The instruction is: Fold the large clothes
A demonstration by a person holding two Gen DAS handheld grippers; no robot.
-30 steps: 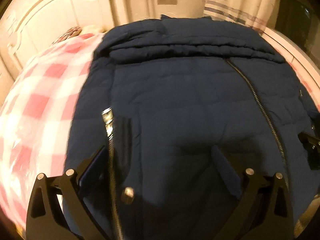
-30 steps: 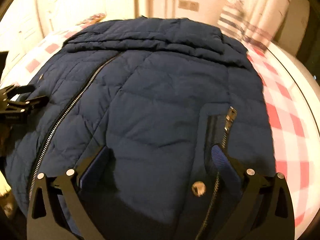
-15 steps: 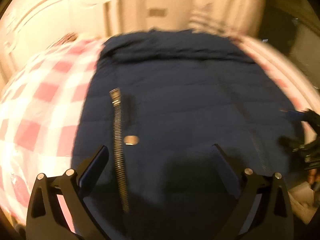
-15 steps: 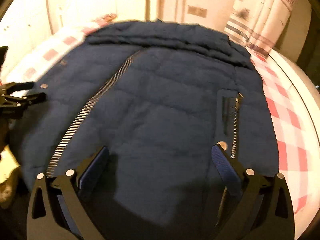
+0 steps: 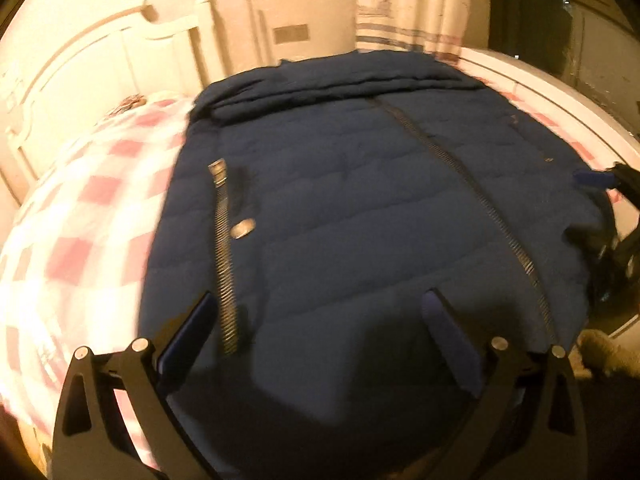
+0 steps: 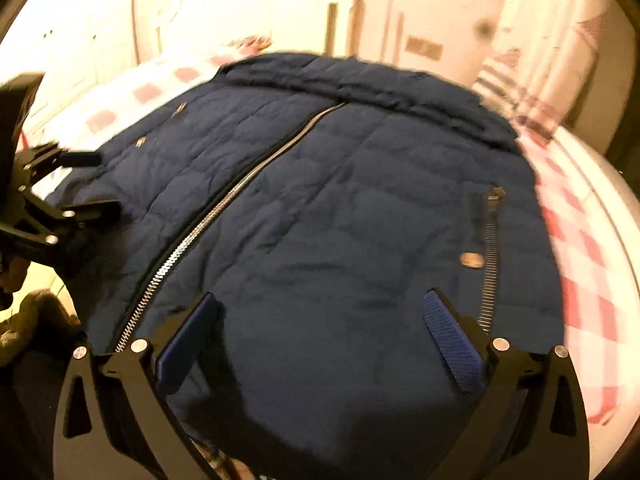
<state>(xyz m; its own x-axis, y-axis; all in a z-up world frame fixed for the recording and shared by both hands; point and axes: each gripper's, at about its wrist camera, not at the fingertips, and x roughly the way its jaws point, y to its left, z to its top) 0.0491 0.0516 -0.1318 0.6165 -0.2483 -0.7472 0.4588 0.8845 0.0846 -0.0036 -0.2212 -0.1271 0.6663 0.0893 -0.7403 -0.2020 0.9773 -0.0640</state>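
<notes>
At the foot of the bed, your left claw and your right claw both hang spread wide with nothing between their blue pads, poised over the near hem of the navy quilted puffer jacket, which lies front-up and zipped across the pink-and-white checked bedspread. Neither claw has hold of the cloth; whether the fingertips touch it cannot be told. Just beyond the left claw runs a short silver pocket zipper with a round metal snap beside it; the right claw looks over its twin pocket zipper and snap. Between them the long silver centre zipper climbs toward the collar. Farther up, the jacket's top is bunched in a thick band of folds, apparently hood or sleeves laid across, near the cream carved headboard. A striped curtain hangs behind.

By the look of it, you are at the start of a fold: the hem corners are yet to be taken. The next move calls for each claw to drop to its own side of the hem, pinch through the padding, and carry the bottom up toward the collar evenly, minding the slippery fill.

No brand, label or legible writing shows; blur softens both views.
</notes>
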